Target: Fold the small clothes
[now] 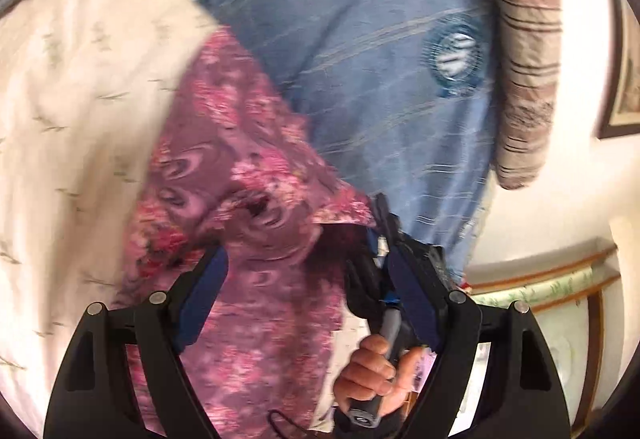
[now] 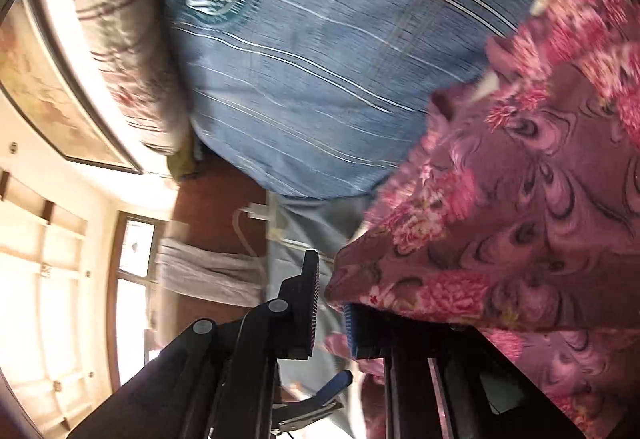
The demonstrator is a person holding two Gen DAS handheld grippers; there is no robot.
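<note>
A purple and pink floral garment (image 1: 240, 179) hangs in the air in front of my left gripper (image 1: 308, 279), whose jaws stand wide apart with the cloth behind them. In the right wrist view the same garment (image 2: 520, 199) drapes over my right gripper (image 2: 332, 303). Its jaws stand a little apart; the cloth edge lies on the right finger (image 2: 354, 327), and the grip itself is hidden. The other gripper and the hand holding it (image 1: 376, 371) show low in the left wrist view.
A blue striped bedspread with a round emblem (image 1: 380, 59) lies behind, also in the right wrist view (image 2: 320, 59). A cream sheet (image 1: 80, 99) is at left. A striped pillow (image 1: 528, 59), a framed picture (image 2: 52, 91) and a window (image 2: 132, 279) stand around.
</note>
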